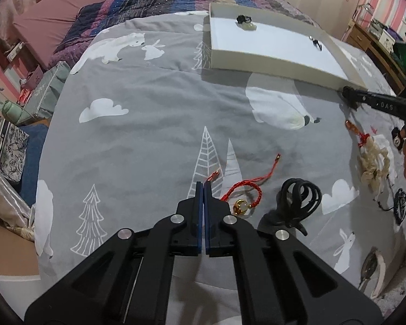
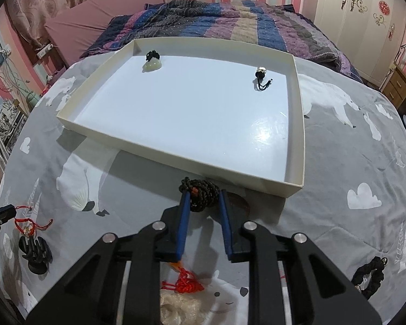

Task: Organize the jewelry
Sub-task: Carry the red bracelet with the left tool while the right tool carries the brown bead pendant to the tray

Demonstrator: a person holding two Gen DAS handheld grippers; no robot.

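From the left wrist camera, the left gripper [image 1: 203, 187] has its two blue-padded jaws pressed together, and the end of a red string bracelet [image 1: 241, 189] appears pinched at their tips, though the contact is too fine to be sure; the bracelet's loop, its gold bead [image 1: 241, 208] and loose tails trail off ahead and to the right of the tips. Just to the right of that lies a black hair claw [image 1: 300, 197], and far ahead and to the right stands the white tray [image 1: 270, 63] with two small pieces already in it. The right gripper [image 1: 350, 97] shows at the far right, close to the tray's near corner. From the right wrist camera, the right gripper [image 2: 202, 195] is partly closed around a bundle of black braided cord [image 2: 201, 193], its blue pads touching the bundle on either side. The white tray [image 2: 159, 153] lies directly ahead of the tips, its near wall just beyond the bundle, its long axis running across the view. A pale stone pendant [image 2: 152, 64] sits far ahead to the left and a small black-corded charm [image 2: 261, 77] far ahead to the right. The right hand is clearly the nearer to the tray, so a short forward carry over the wall seems the coming move.
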